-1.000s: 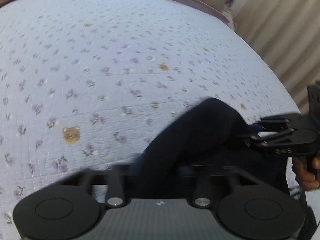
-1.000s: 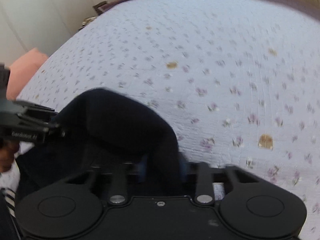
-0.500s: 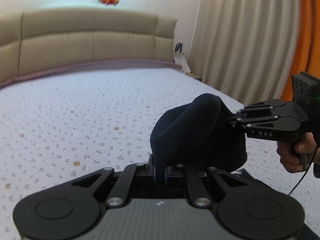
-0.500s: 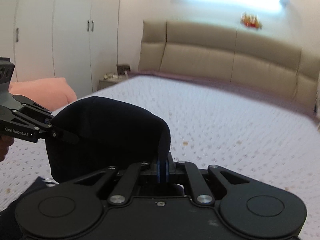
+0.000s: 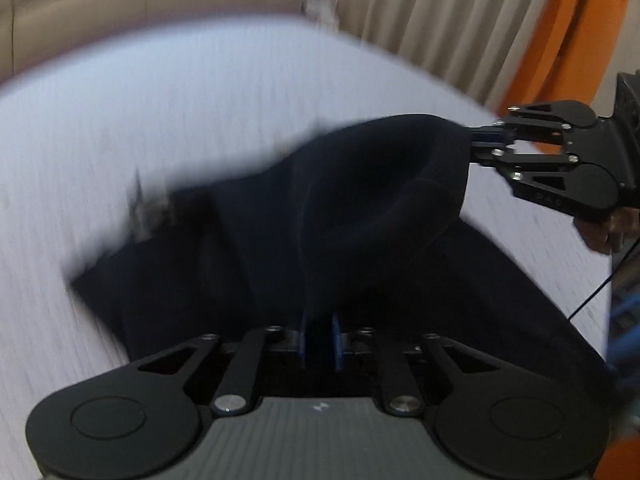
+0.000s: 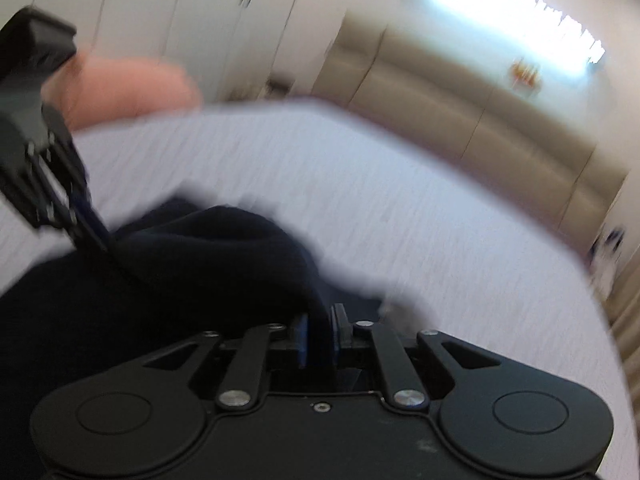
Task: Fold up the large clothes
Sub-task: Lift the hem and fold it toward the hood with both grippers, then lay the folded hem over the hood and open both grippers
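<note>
Dark navy cloth fills the middle of both wrist views: a large dark garment [image 5: 360, 216] hangs and drapes over a pale lilac bedspread [image 5: 160, 120], its lower part spread on the bed while its upper edge is lifted into a hump between the two tools. The left gripper [image 5: 319, 340] has a fold of this cloth between its blue pads [image 5: 303, 338]; the jaws have just been opening a little, yet they stand only narrowly apart and the fabric between them fills the gap, so the pinch looks kept. The right gripper [image 6: 320, 338] shows the same: blue pads [image 6: 303, 338] close together with a ridge of the garment [image 6: 180, 280] running up out of the slot, its jaws also just eased slightly wider while the cloth is still between them. From the left wrist camera the right tool is seen at the right edge, nipping the far end of the raised hem, with a hand [image 5: 608, 228] wrapped round its grip and a thin cable hanging below. From the right wrist camera the left tool appears at the left edge, its tip buried in the cloth. Both pictures are smeared by motion. Behind the bed stand a beige padded headboard [image 6: 460, 112], white wardrobe doors [image 6: 180, 12], a pink cushion [image 6: 128, 88], and cream curtains [image 5: 440, 20] with an orange strip beside them.
</note>
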Available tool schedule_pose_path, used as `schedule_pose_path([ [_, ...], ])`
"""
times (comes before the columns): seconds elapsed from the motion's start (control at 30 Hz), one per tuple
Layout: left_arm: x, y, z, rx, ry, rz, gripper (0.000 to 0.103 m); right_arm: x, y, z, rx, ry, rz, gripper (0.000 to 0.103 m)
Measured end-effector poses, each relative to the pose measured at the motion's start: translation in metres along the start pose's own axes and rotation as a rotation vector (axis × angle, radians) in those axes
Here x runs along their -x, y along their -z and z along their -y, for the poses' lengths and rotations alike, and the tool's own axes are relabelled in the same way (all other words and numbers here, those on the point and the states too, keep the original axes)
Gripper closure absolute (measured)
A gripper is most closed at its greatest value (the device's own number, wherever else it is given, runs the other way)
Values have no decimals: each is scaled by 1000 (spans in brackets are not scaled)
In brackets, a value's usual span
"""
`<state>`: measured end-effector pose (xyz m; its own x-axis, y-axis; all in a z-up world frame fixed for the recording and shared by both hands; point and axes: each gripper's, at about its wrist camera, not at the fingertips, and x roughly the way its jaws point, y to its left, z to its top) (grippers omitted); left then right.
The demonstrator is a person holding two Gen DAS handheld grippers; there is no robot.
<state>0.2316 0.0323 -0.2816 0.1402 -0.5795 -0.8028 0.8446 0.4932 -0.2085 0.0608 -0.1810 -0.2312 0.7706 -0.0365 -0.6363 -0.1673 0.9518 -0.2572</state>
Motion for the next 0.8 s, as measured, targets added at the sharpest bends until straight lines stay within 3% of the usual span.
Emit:
schedule_pose_path([
  [0.1, 1, 44, -2, 177, 4, -65, 77, 11, 35, 2, -119, -106, -181, 68],
  [0.2, -2, 58, -7, 375, 26, -25, 70, 11, 50, 23, -343, -142, -262, 44],
  [0.23, -6, 58, -7, 418, 34, -6, 63, 11, 56, 31, -424, -152, -262, 34],
  [0.3, -20, 50, -12, 479, 31, 47, 52, -5, 63, 56, -630, -153, -264, 25],
  [0.37, -35, 48, -14, 584, 50, 101, 39, -32, 64, 75, -838, -172, -263, 25],
  [0.4, -47, 46, -17, 647, 60, 122, 39, -43, 70, 86, -941, -179, -266, 25],
  [0.5, -88, 42, -27, 748, 66, 141, 39, -71, 91, 105, -1174, -221, -285, 25],
  [0.6, -112, 36, -29, 779, 65, 150, 42, -87, 103, 102, -1252, -260, -321, 24],
  [0.63, -118, 34, -28, 786, 63, 146, 49, -92, 107, 100, -1278, -282, -325, 24],
  [0.67, -125, 33, -29, 791, 65, 136, 68, -94, 105, 97, -1296, -306, -330, 24],
  [0.7, -127, 32, -34, 797, 67, 125, 80, -99, 106, 95, -1309, -326, -329, 24],
  [0.73, -129, 32, -33, 800, 65, 133, 90, -102, 102, 94, -1313, -333, -318, 34],
  [0.77, -125, 32, -32, 794, 62, 153, 92, -100, 98, 92, -1307, -333, -299, 49],
  [0.8, -119, 29, -30, 779, 59, 183, 92, -96, 92, 90, -1287, -338, -290, 89],
])
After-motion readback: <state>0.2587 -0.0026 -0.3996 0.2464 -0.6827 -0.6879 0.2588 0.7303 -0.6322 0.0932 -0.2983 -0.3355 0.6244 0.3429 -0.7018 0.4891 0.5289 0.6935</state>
